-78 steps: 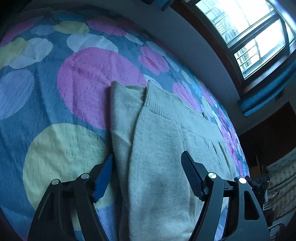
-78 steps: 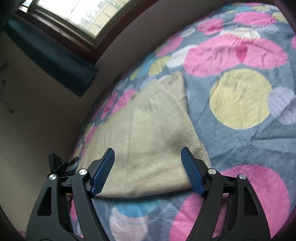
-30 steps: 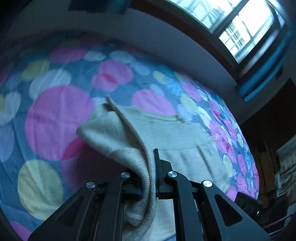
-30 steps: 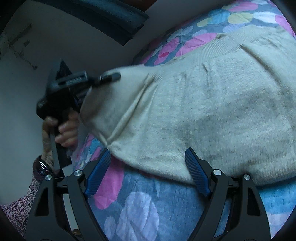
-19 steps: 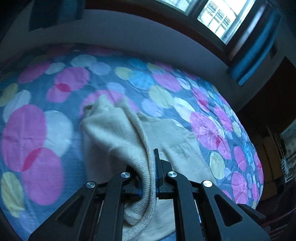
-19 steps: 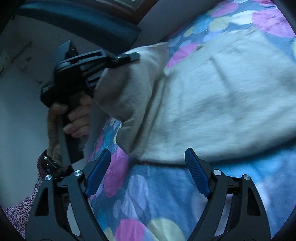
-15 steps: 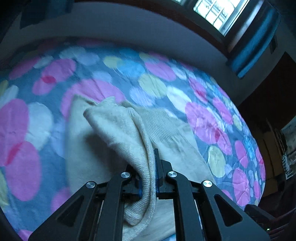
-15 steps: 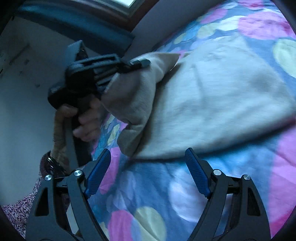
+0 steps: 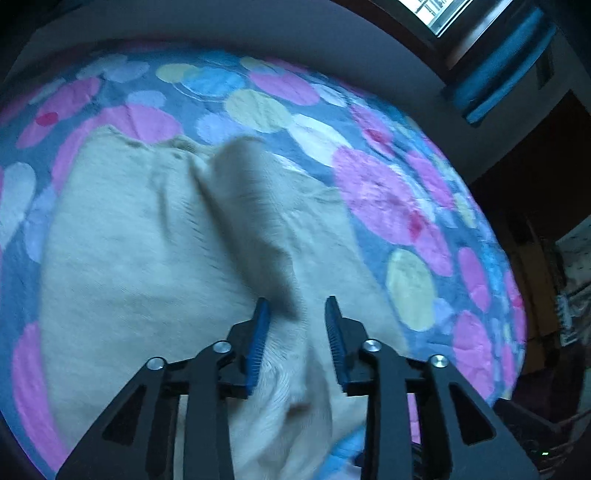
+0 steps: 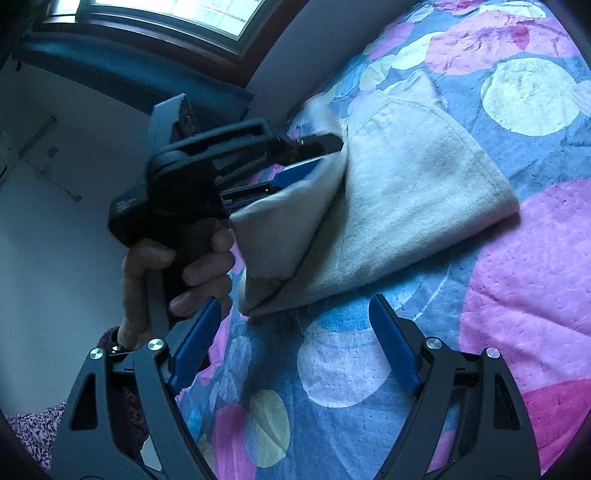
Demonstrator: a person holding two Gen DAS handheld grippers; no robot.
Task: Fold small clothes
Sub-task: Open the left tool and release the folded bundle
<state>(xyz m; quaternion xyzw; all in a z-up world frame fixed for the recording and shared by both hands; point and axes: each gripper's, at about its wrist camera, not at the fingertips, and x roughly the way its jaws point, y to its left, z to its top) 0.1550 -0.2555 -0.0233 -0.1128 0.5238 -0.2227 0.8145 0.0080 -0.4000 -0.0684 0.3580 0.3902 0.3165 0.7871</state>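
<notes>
Jaws parting over a cream knit on the spotted bed

Knitwear, a cream garment [image 9: 155, 258], lies spread on a bed [image 9: 413, 206] covered in a blue blanket with pink, yellow and pale circles. Seen from the left wrist, the left gripper [image 9: 297, 325] points steeply down at it, and a raised, blurred fold of the same cloth runs up from between the blue pads. Its jaws are opening: a clear gap shows on each side of the fold, so the pads no longer press on it, though the cloth sits between them.

From the right wrist, the garment [image 10: 417, 184] appears as a folded slab lying on the blanket, one loose flap draped up against the left gripper [image 10: 314, 158]. A hand [image 10: 177, 273] wraps the black handle of that tool, with a patterned sleeve [image 10: 33, 424] below it.

The right gripper [image 10: 295, 332] stands wide open near the lower edge of the garment, not touching it; only blanket shows between its blue pads. A window [image 10: 166, 11] sits above a dark blue curtain [image 10: 122, 74]
</notes>
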